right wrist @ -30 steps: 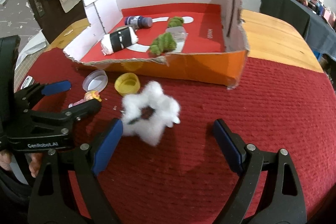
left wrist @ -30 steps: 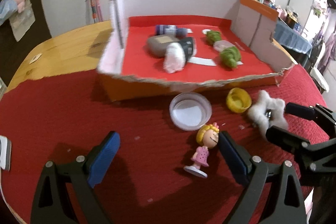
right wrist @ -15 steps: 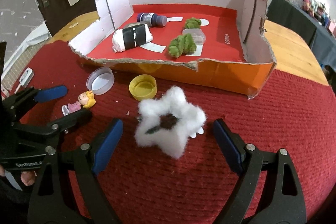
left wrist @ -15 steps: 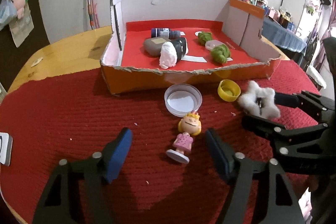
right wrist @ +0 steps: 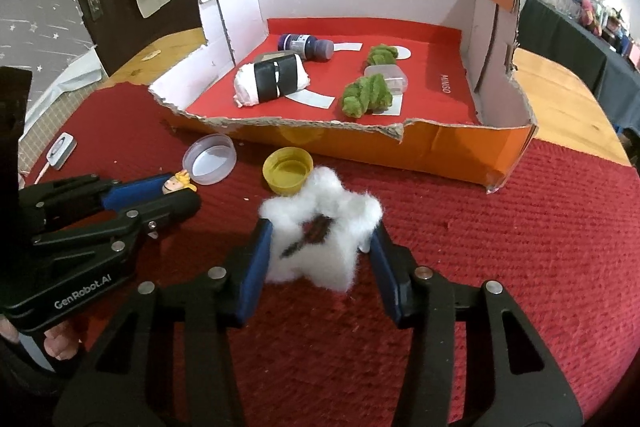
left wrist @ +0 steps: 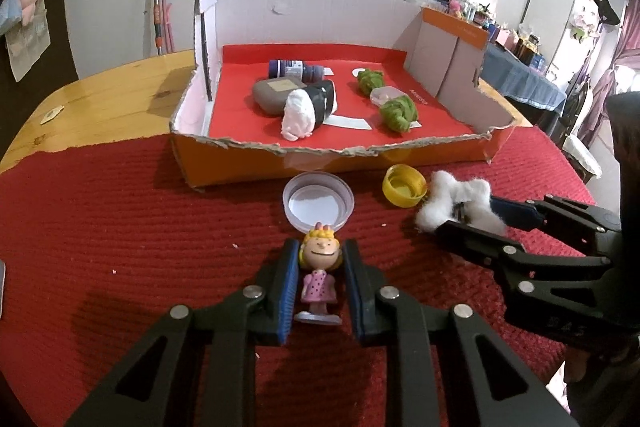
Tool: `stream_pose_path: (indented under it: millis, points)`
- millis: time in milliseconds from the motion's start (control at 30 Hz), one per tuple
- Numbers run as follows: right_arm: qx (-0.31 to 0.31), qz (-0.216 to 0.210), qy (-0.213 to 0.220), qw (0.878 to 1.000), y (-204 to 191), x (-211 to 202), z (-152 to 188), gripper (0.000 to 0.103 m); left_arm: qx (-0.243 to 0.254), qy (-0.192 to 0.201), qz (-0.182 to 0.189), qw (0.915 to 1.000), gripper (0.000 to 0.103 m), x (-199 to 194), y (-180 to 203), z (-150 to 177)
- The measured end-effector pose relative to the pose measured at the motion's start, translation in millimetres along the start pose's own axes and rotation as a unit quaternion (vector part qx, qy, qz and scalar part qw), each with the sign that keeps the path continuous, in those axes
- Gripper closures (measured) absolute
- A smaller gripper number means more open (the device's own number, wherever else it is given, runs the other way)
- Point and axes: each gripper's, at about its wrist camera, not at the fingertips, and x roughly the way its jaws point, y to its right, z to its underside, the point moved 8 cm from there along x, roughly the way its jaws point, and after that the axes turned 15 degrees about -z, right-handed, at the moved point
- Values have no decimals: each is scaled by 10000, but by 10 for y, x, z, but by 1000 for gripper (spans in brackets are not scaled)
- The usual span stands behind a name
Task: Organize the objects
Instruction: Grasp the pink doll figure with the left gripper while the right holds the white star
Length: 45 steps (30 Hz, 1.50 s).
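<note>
A small doll figurine (left wrist: 319,269) with yellow hair and a pink dress stands on the red cloth. My left gripper (left wrist: 320,253) is shut on its head. The figurine's head (right wrist: 176,183) also peeks out between the left gripper's fingers in the right wrist view. A white fluffy star (right wrist: 320,235) with a dark centre sits between the blue pads of my right gripper (right wrist: 318,231). The jaws are closing and both pads touch the fluff. The left wrist view shows the same star (left wrist: 456,199) at the right. Behind both stands the orange cardboard box (left wrist: 340,165).
A clear round lid (left wrist: 318,203) and a yellow cap (left wrist: 404,185) lie before the box. Inside are a dark bottle (right wrist: 306,47), a grey block (left wrist: 274,93), a white roll with a black band (right wrist: 272,79) and green fluffy pieces (right wrist: 368,95). A white device (right wrist: 60,151) lies left.
Both grippers have closed from wide open. The left jaws came in onto the figurine's head, and the right jaws came in onto the fluffy star.
</note>
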Motion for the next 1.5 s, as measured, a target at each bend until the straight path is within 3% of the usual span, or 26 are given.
stream_pose_path:
  millis: [1100, 1500]
  points:
    - [-44, -346, 200, 9992, -229, -244, -52, 57, -114, 280, 87, 9995, 80, -290, -88, -82]
    - [-92, -489, 255, 9984, -279, -349, -204, 57, -119, 468, 179, 9987, 80, -471, -96, -362]
